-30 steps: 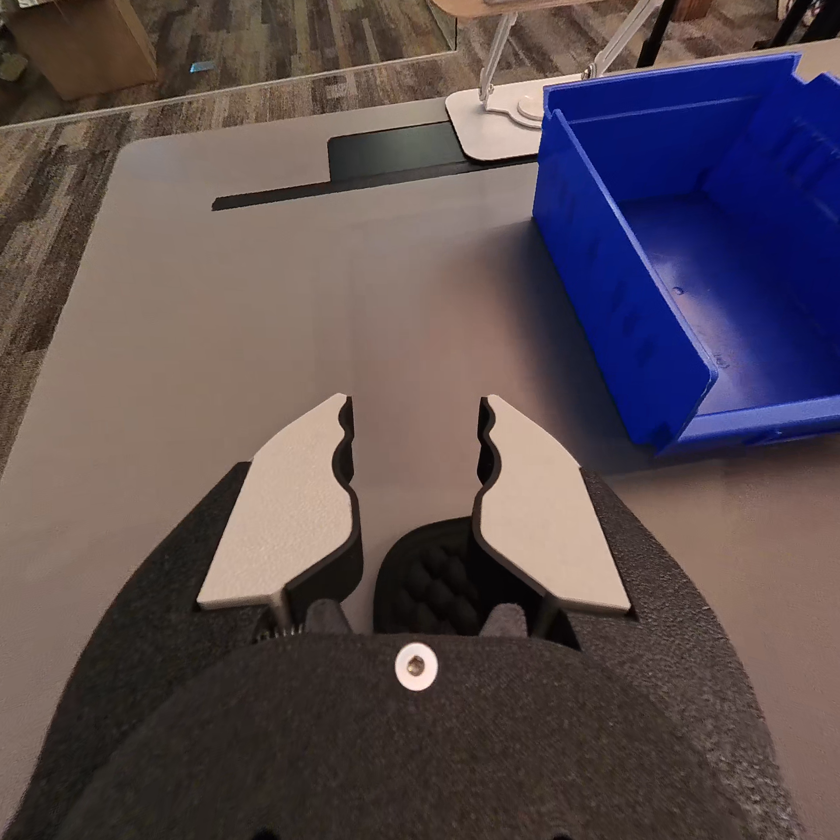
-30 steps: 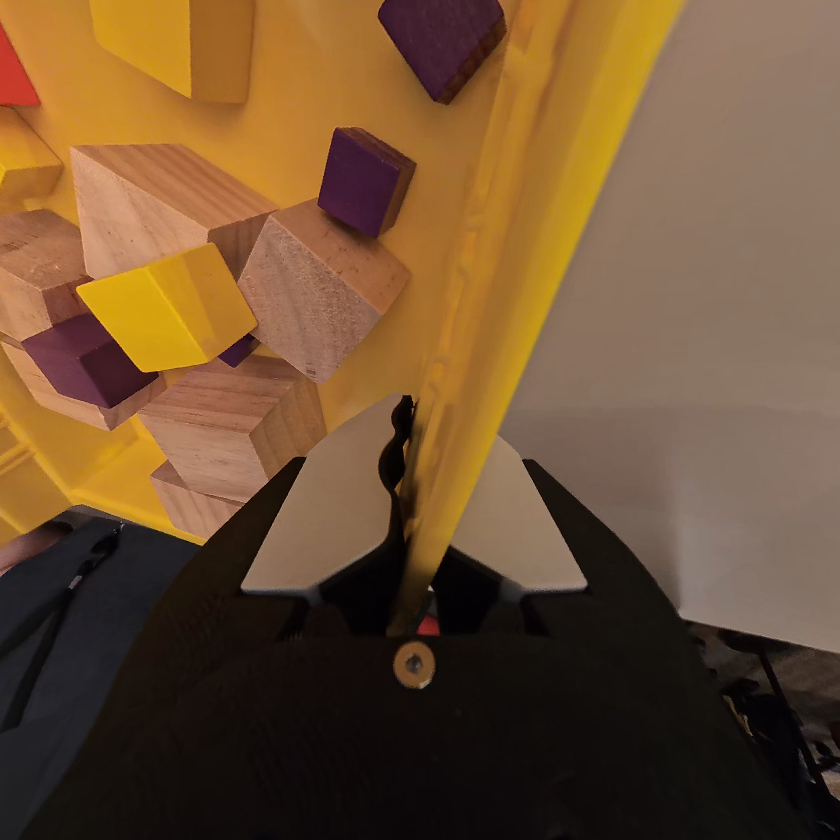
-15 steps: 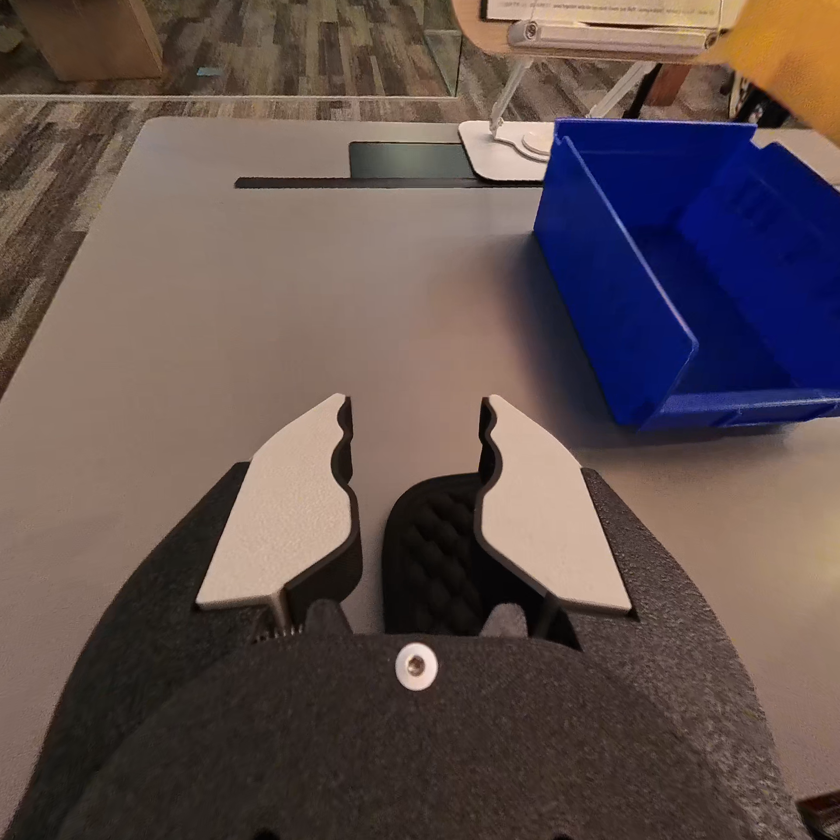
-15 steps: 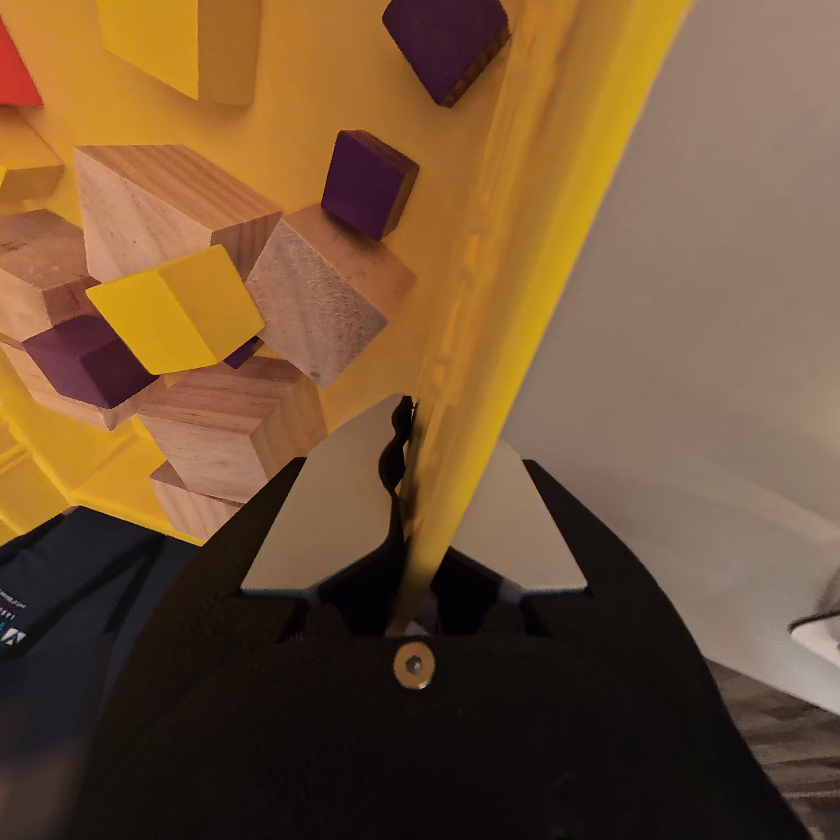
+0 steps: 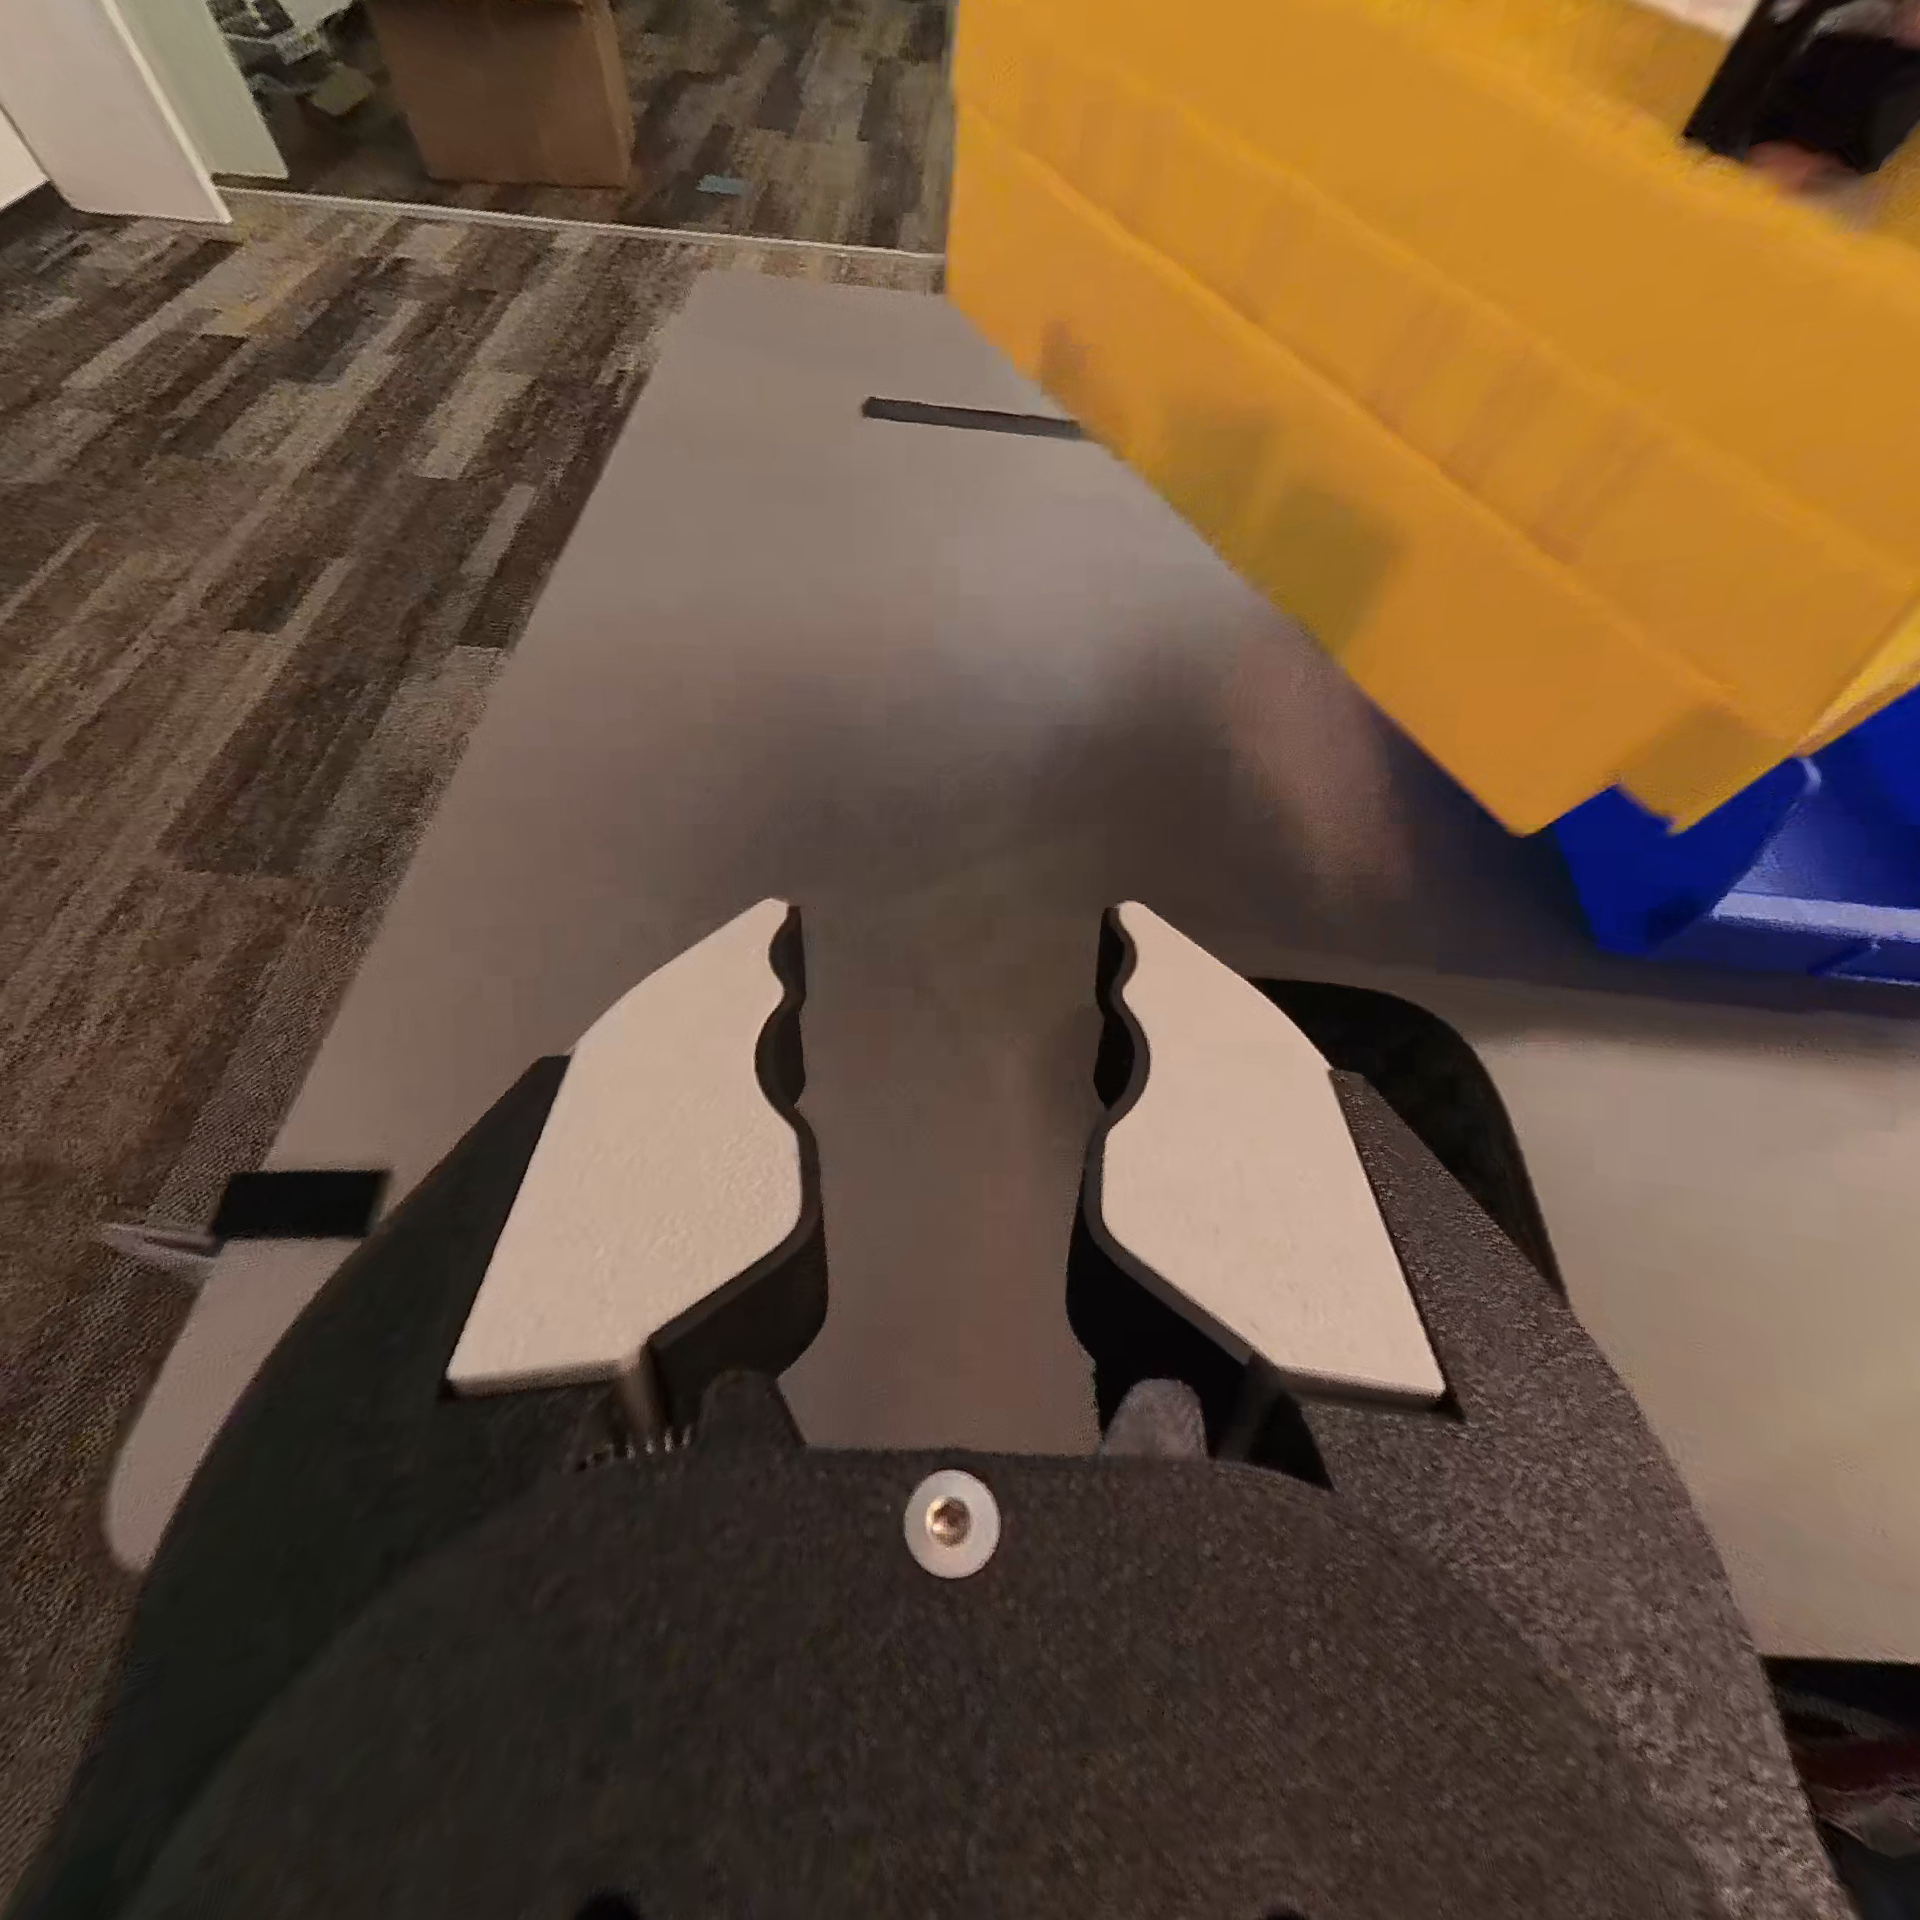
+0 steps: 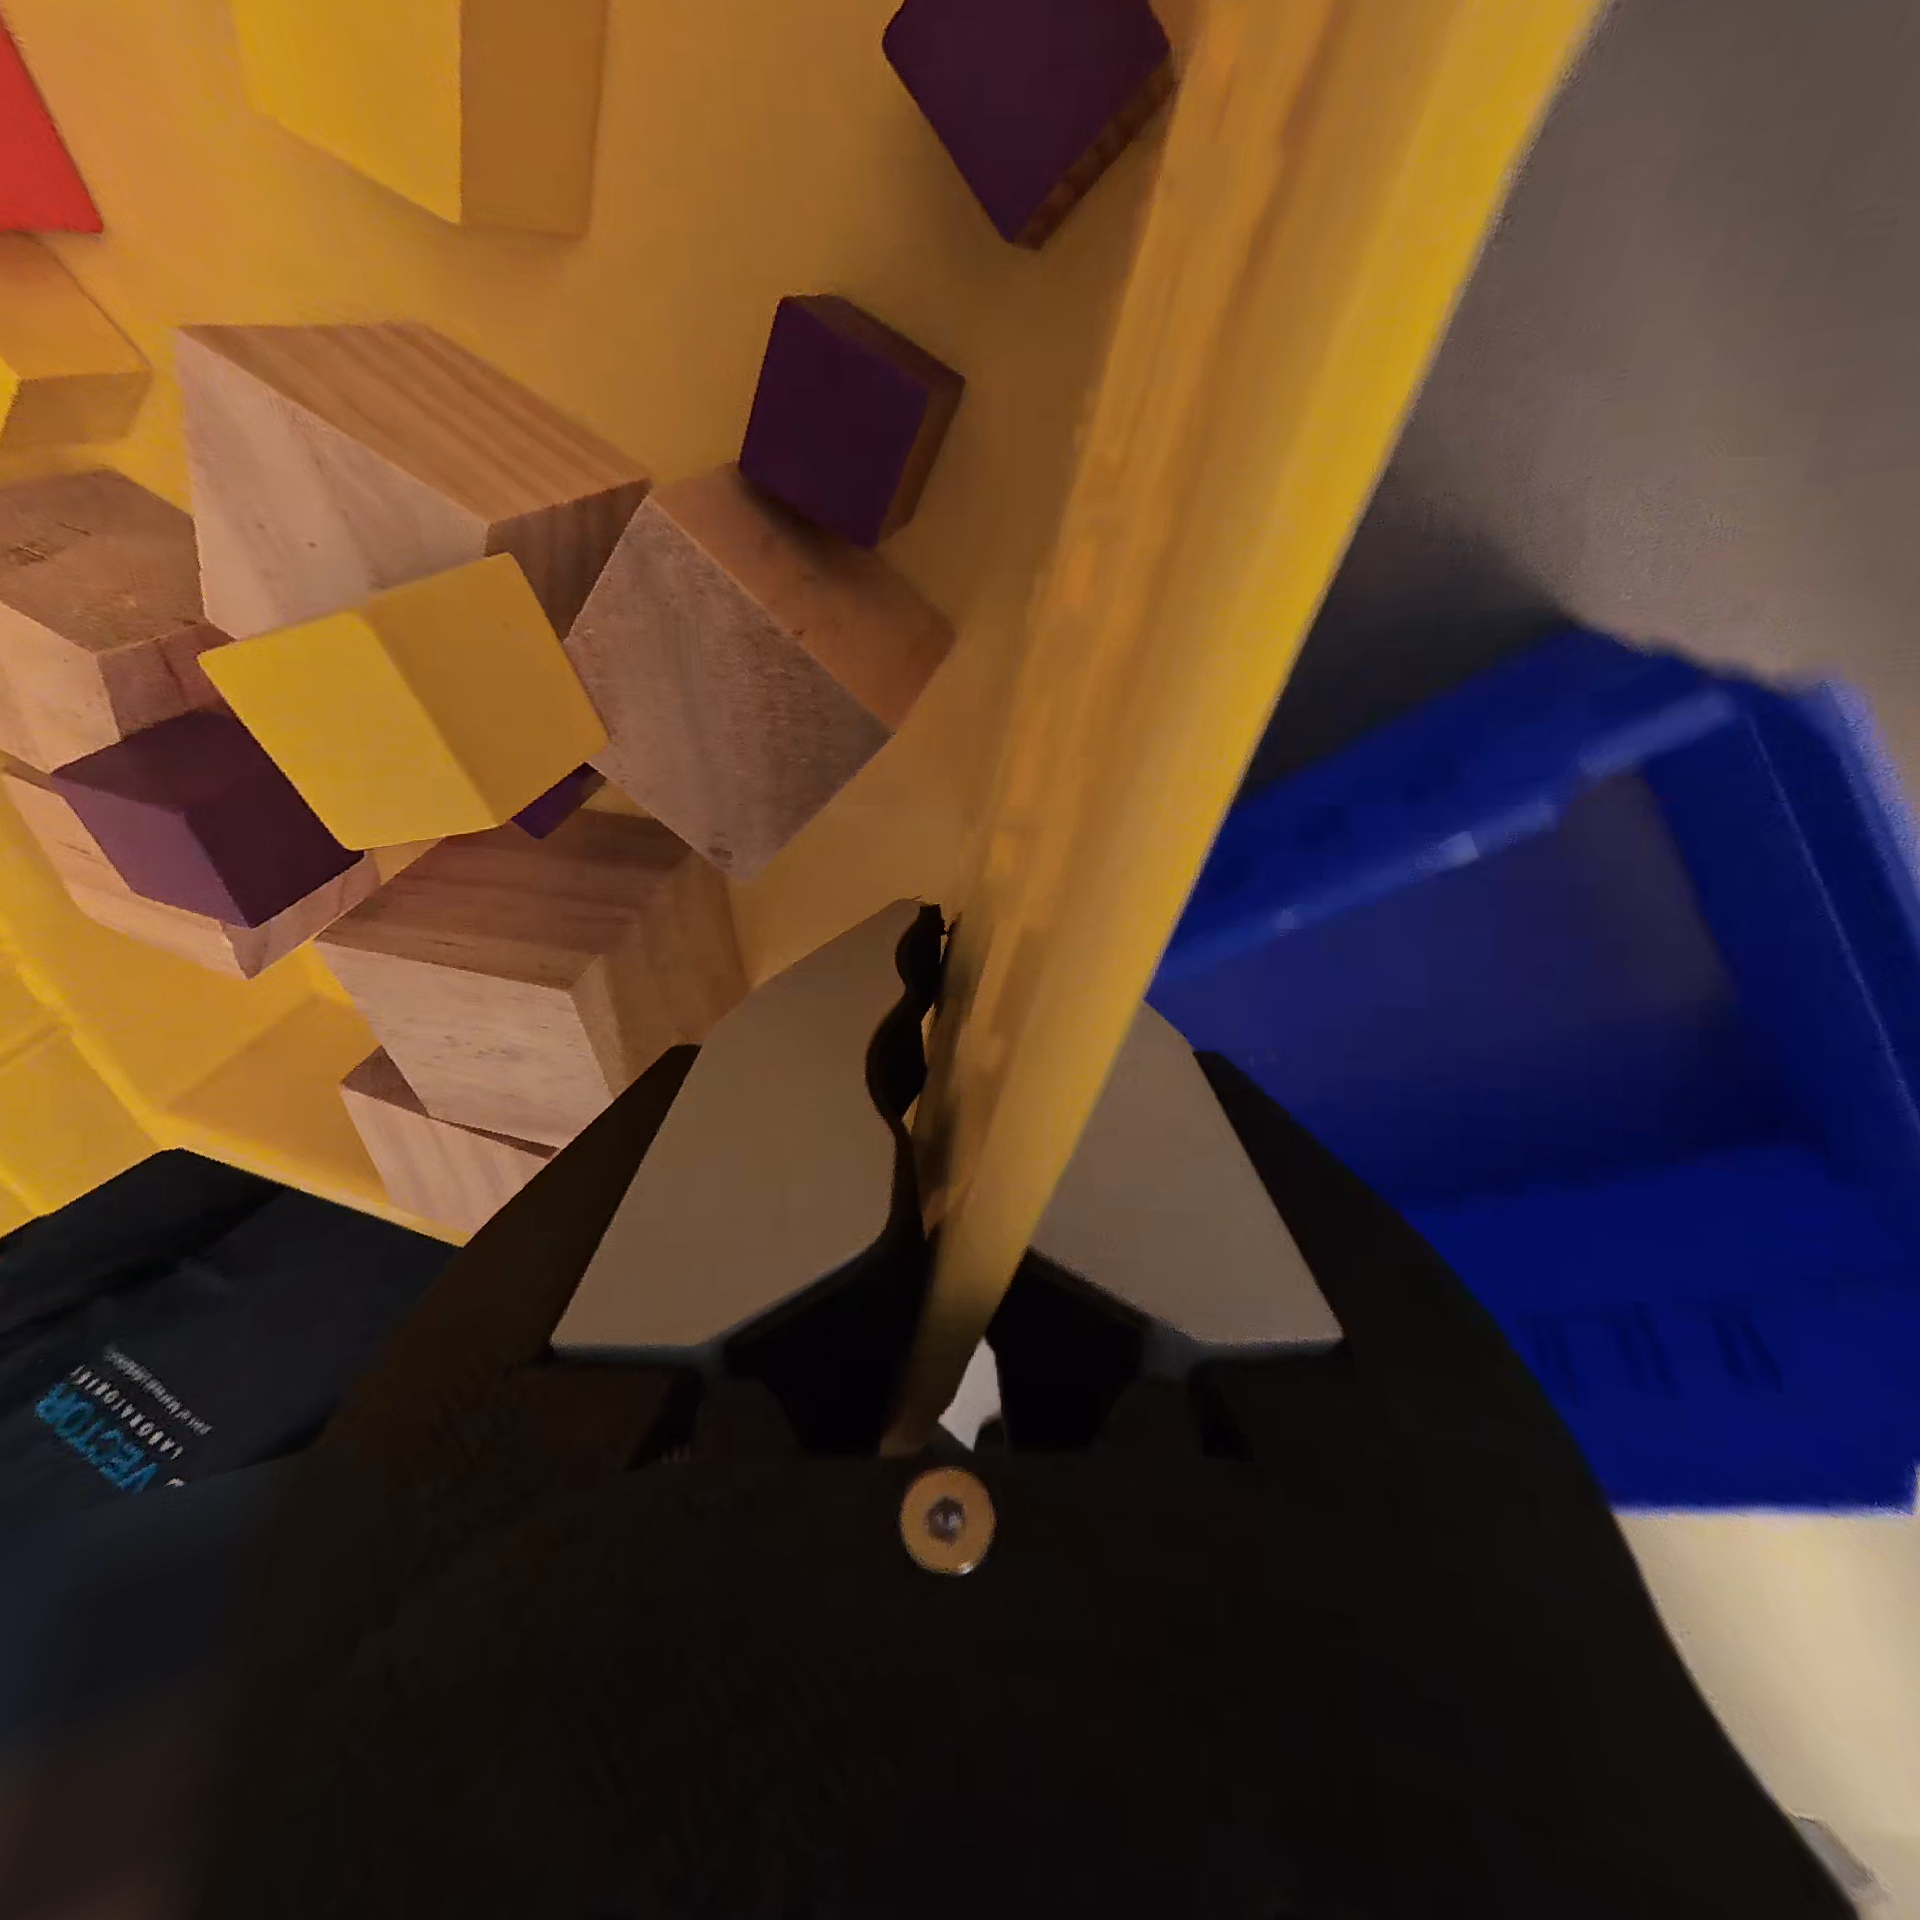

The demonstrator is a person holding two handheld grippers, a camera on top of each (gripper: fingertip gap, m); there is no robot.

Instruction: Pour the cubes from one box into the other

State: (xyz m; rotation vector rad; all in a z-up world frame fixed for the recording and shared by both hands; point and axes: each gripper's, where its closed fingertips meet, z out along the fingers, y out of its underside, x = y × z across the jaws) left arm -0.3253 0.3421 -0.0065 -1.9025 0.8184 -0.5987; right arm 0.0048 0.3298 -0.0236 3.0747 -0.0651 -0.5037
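Observation:
My right gripper [image 6: 971,1029] is shut on the side wall of the yellow box [image 6: 1195,582] and holds it in the air, tilted. Inside the box lie several wooden, yellow and purple cubes [image 6: 727,665], piled toward its lower left. The blue box [image 6: 1621,1091] stands on the table below and to the right of it. In the left wrist view the yellow box [image 5: 1455,395] hangs blurred over the blue box [image 5: 1745,894] at the right. My left gripper [image 5: 951,935] is open and empty, low over the grey table [image 5: 831,675].
Patterned carpet [image 5: 260,520] lies left of the table. A cardboard box [image 5: 509,94] and a white panel [image 5: 125,104] stand on the floor far off. A dark garment [image 6: 156,1351] shows at the lower left of the right wrist view.
The yellow box has swung over the blue box, which now shows in the right wrist view. The left gripper has turned left and drawn back, still open. The cubes have kept their places.

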